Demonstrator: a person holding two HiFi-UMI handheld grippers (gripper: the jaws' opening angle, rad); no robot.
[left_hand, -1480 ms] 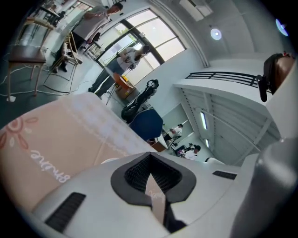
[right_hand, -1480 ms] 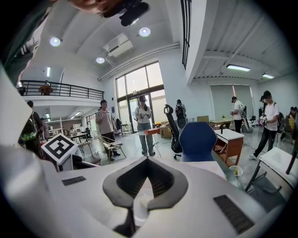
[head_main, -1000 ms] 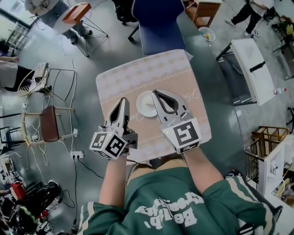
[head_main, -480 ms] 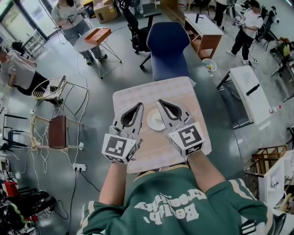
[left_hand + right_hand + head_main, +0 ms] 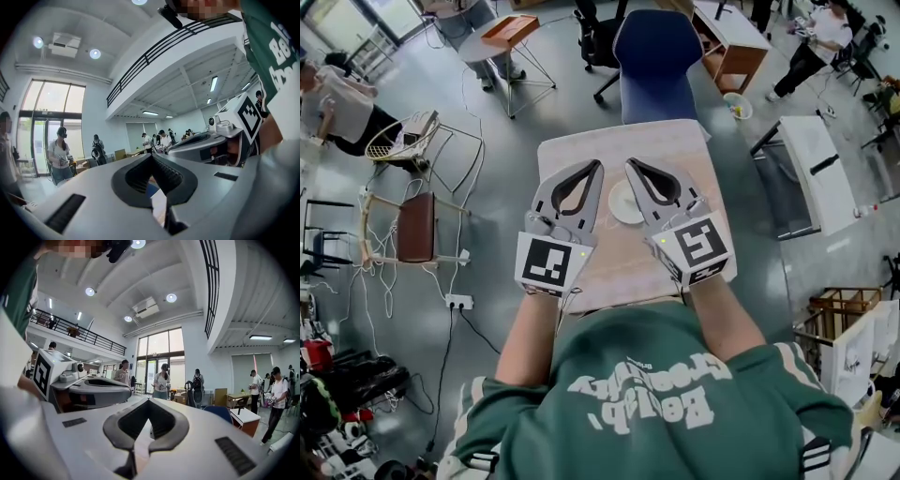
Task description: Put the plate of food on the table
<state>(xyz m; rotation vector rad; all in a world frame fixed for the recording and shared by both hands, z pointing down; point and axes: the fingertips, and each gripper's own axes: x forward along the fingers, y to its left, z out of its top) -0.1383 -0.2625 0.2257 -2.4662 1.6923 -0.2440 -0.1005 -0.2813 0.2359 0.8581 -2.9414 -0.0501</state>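
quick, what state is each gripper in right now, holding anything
Left gripper: closed, holding nothing.
Right gripper: closed, holding nothing.
The plate lies on the table, not gripped.

- Green sweatshirt [image 5: 666, 375]: two lines of white lettering [image 5: 642, 398], upside down in the head view. The words cannot be read with certainty.
- Sweatshirt edge [image 5: 276, 47] in the left gripper view: white letters cut off by the frame. Only "Be" on the upper line can be read.
- Left marker cube [image 5: 548, 265] and right marker cube [image 5: 698, 248]: black-and-white square code patterns, not readable as letters or numbers.
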